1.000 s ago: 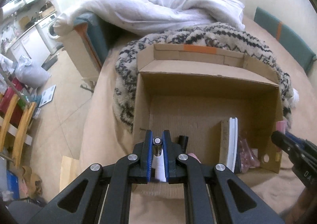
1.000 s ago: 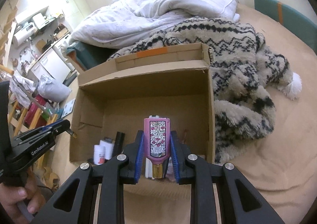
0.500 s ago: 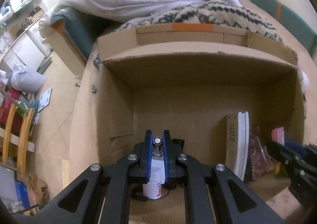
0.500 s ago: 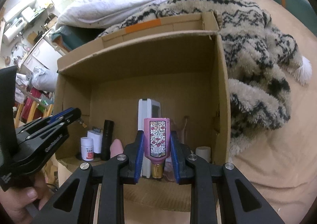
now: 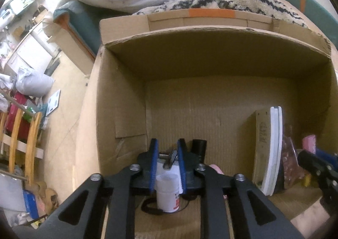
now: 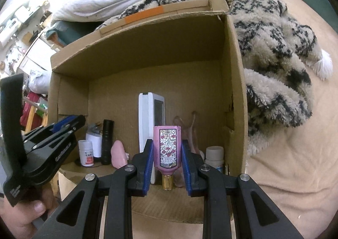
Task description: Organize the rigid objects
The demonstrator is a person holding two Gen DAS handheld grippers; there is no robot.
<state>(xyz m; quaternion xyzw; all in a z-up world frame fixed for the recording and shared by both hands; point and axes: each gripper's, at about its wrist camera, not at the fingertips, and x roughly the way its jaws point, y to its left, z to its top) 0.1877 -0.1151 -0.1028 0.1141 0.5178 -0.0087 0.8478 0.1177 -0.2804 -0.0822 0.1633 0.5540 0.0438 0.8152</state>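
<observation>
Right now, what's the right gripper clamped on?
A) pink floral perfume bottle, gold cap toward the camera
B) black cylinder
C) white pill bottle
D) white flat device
A: in the right wrist view the right gripper has its blue pads pressed on both sides of the pink perfume bottle, gold cap at the near end, held over the open cardboard box.

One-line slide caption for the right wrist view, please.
Right claw grips an upside-down pink perfume bottle over the open cardboard box, beside a white device.
</observation>
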